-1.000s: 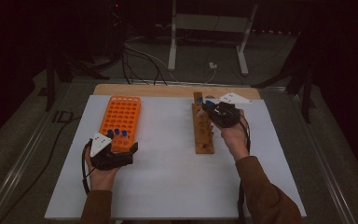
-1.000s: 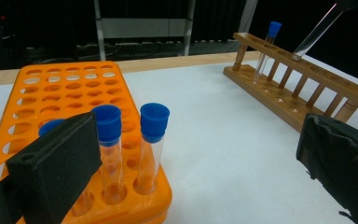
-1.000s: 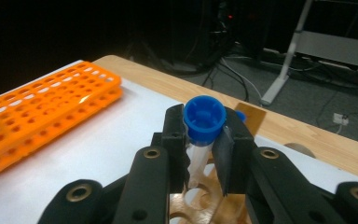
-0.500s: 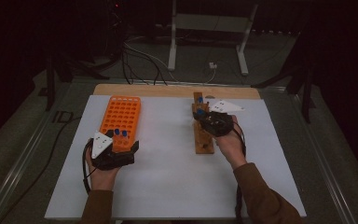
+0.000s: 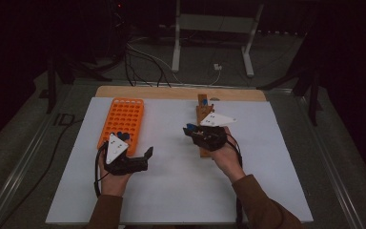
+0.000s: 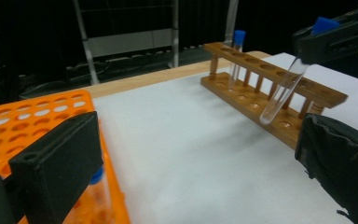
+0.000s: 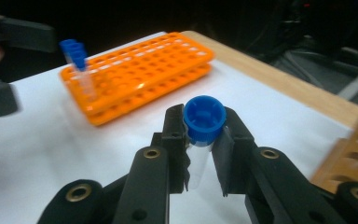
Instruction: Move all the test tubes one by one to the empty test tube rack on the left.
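My right gripper (image 7: 199,140) is shut on a clear test tube with a blue cap (image 7: 205,119), held just below the cap. In the high view that gripper (image 5: 193,132) hovers just left of the wooden tube rack (image 5: 203,125). The left gripper view shows the held tube (image 6: 282,91) hanging tilted in front of the wooden rack (image 6: 270,88). One blue-capped tube (image 6: 236,51) stands at that rack's far end. My left gripper (image 5: 140,151) is open and holds nothing, at the near end of the orange rack (image 5: 124,121). Blue-capped tubes (image 7: 77,58) stand in the orange rack's near end.
A white mat (image 5: 171,191) covers the table, with a wooden strip (image 5: 171,91) along its far edge. Cables and a metal stand (image 5: 209,33) lie on the dark floor beyond. Bare mat lies between the two racks and toward the person.
My right gripper has drawn back from over the wooden rack, leftward and nearer the person, carrying the tube. The left gripper has stayed by the orange rack.
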Action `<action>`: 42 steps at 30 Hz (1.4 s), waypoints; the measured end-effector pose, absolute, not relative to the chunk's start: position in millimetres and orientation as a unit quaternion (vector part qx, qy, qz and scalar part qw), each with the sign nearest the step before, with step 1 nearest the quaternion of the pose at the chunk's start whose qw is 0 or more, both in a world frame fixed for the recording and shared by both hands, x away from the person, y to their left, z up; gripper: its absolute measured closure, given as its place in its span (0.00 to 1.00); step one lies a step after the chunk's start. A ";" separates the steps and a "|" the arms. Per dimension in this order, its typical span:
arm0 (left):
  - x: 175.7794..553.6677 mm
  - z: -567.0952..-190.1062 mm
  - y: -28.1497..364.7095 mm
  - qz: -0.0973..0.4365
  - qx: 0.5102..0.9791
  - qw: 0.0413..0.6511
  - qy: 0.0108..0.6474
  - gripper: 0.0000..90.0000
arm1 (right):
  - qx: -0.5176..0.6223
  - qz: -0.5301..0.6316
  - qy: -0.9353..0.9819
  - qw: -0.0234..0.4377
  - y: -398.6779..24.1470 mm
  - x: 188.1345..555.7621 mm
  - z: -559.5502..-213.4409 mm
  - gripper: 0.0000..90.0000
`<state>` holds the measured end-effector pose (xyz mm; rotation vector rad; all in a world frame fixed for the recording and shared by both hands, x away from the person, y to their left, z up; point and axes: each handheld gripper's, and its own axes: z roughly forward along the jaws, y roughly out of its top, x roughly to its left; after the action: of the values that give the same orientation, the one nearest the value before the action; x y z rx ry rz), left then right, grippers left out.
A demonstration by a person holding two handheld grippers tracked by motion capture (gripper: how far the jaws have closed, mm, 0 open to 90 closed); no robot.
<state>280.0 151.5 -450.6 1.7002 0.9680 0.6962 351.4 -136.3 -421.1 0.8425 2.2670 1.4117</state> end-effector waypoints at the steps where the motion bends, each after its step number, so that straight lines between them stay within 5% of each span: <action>1: 280.0 -450.9 149.9 0.287 0.709 0.506 0.399 0.01 | 0.293 0.498 0.799 0.166 -133.6 349.4 -421.5 0.85; 15: 278.1 -458.0 123.4 0.286 0.741 0.485 0.365 0.10 | 0.265 0.508 0.811 0.117 -98.3 332.5 -423.7 0.84; 19: 277.4 -460.0 116.4 0.284 0.746 0.486 0.355 0.20 | 0.261 0.511 0.812 0.107 -91.2 330.3 -423.6 0.84; 28: 276.8 -463.7 111.8 0.273 0.760 0.484 0.337 0.61 | 0.249 0.512 0.817 0.093 -79.5 324.6 -423.9 0.84; 42: 275.5 -463.1 109.7 0.262 0.775 0.482 0.314 0.85 | 0.247 0.513 0.817 0.085 -77.8 324.5 -424.8 0.84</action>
<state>275.5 109.7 -463.1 1.8887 0.7651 0.6379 324.5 -77.8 -424.8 0.7373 2.4370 1.5312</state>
